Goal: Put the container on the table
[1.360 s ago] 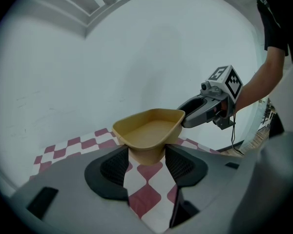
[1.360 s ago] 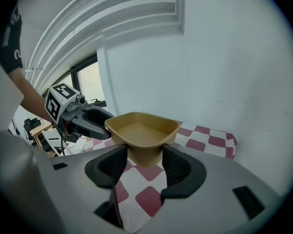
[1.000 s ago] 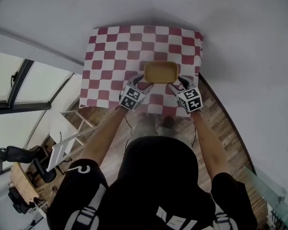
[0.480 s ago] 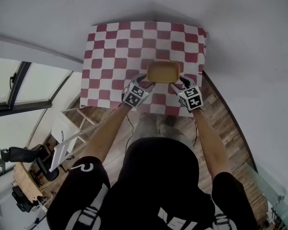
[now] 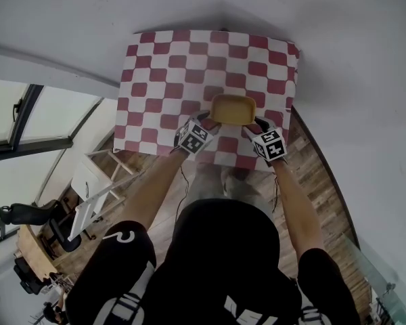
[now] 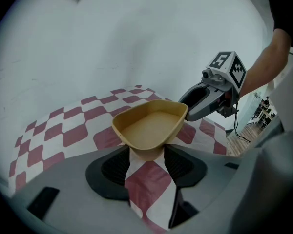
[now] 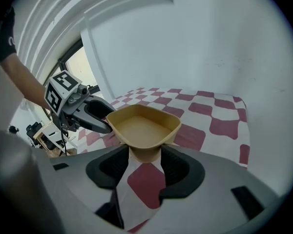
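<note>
Both tongs pinch one thing: the left tongs clamp the left end of a shallow tan plastic container, which hangs low over the near right part of the red-and-white checked bench, touching or not I cannot tell; the right tongs, jaws closing, press its right end.

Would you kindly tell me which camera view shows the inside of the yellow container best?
The right gripper view: the container sits close and central, its rim and bare floor plain. The left gripper view shows nearly the same from the opposite end. The head view shows it small, from above, over the checkered cloth.
</note>
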Demonstrator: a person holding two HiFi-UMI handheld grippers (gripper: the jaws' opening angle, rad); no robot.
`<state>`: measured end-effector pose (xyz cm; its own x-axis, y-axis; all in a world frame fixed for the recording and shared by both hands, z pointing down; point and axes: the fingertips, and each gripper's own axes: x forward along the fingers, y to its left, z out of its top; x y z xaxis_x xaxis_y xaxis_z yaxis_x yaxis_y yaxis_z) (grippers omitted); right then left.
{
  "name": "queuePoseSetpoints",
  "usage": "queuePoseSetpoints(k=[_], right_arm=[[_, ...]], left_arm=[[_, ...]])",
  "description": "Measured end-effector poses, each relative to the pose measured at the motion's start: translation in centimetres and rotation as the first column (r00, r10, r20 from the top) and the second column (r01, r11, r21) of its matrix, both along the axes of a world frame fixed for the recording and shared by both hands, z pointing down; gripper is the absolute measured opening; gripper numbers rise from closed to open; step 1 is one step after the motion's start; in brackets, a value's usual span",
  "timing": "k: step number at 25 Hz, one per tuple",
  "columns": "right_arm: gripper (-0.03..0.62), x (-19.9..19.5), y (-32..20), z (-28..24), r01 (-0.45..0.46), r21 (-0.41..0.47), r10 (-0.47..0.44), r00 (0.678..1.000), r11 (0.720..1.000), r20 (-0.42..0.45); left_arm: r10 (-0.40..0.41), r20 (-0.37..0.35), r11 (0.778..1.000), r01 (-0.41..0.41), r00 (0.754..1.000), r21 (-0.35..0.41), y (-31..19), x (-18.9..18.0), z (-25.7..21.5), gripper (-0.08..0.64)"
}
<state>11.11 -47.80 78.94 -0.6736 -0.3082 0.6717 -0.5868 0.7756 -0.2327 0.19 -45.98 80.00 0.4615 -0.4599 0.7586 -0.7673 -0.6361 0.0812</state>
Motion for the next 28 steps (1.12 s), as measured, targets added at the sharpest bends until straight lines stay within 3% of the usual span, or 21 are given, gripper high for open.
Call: queuePoseSetpoints(k=[16, 28], right_arm=[[0.206, -0.2, 1.7, 2.7, 0.038, -0.094, -0.046, 0.995, 0.995, -0.092], [0.196, 1.8, 2.1, 2.0, 0.052, -0.097, -0.064, 0.990, 0.994, -0.122]], left_arm=[[-0.040, 0.070, 0.990, 0.050, 0.997, -0.135, 1.6, -0.3, 3.3, 0.236], [-0.084, 0.055, 0.988, 0.091, 0.995, -0.123, 2.6, -1.5, 1.8, 0.235]])
